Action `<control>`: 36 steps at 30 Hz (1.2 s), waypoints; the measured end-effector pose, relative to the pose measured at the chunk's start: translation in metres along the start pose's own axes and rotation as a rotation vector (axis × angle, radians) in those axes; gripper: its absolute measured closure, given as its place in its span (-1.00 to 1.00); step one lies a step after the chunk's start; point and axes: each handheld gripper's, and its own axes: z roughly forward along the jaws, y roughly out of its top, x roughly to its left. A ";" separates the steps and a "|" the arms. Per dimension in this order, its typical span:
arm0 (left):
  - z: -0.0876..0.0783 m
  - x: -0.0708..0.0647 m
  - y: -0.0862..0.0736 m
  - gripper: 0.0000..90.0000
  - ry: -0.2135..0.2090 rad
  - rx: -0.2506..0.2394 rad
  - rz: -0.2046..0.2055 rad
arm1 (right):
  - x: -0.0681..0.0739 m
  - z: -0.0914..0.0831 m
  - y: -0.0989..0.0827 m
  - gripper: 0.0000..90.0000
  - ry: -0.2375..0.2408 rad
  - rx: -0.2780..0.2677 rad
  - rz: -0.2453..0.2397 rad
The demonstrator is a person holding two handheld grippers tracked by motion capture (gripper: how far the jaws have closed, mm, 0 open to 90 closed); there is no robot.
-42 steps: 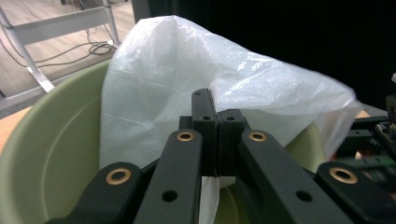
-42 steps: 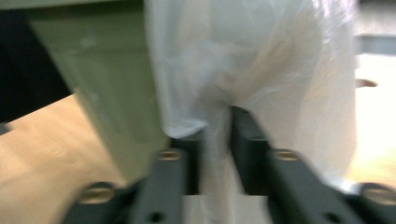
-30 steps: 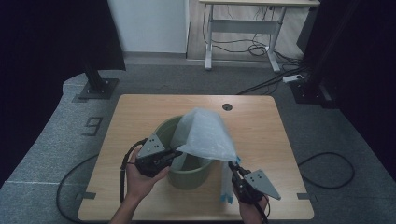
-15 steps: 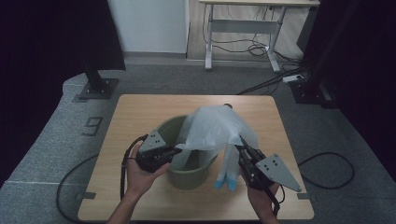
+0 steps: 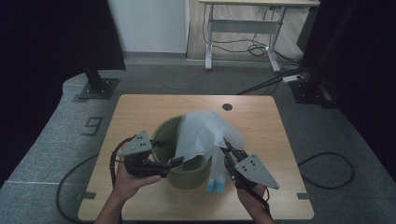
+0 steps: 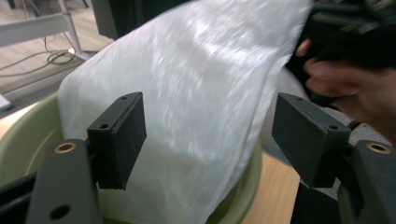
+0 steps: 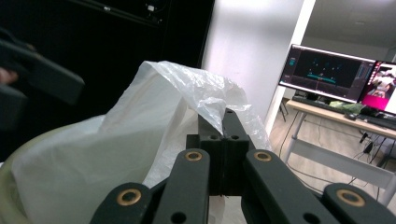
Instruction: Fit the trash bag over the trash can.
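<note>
**Inspector A:** Report the left side.

**Inspector B:** The left hand (image 5: 127,177) comes in from the bottom edge of the high view, forearm angled up and to the right. It carries the left gripper (image 5: 176,161) roughly level, tips at the near-left rim of the green bucket (image 5: 164,135). Its jaws have just been opening and now stand wide apart. In the left gripper view the white plastic bag (image 6: 196,93) hangs between the pads (image 6: 119,135); neither presses on it.

**Inspector A:** And the right?

**Inspector B:** The right hand (image 5: 252,198) rises from the bottom edge just right of the bucket, with the right gripper (image 5: 226,148) tilted up and inward. Its jaws are clamped flat together on a fold of the bag's edge.

**Inspector A:** Position of the bag?

**Inspector B:** It is bunched over the right half of the bucket's mouth, part inside, part draped down the outer right wall. The bucket stands near the middle of the wooden table (image 5: 140,105).
</note>
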 end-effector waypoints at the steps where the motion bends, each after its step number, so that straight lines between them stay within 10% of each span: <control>1: -0.001 -0.001 0.001 -0.42 0.002 0.001 0.002 | 0.000 0.001 -0.001 0.97 0.005 0.004 0.002; 14: 0.028 -0.013 0.003 -0.40 0.001 0.052 0.025 | 0.017 0.009 -0.007 0.97 0.123 0.038 0.031; 28: 0.043 -0.006 -0.009 0.85 -0.013 0.085 -0.013 | 0.019 0.008 -0.012 0.94 0.166 0.033 0.057; 36: 0.040 -0.015 -0.015 0.33 0.006 0.073 0.013 | 0.013 0.008 -0.014 0.94 0.158 0.037 0.077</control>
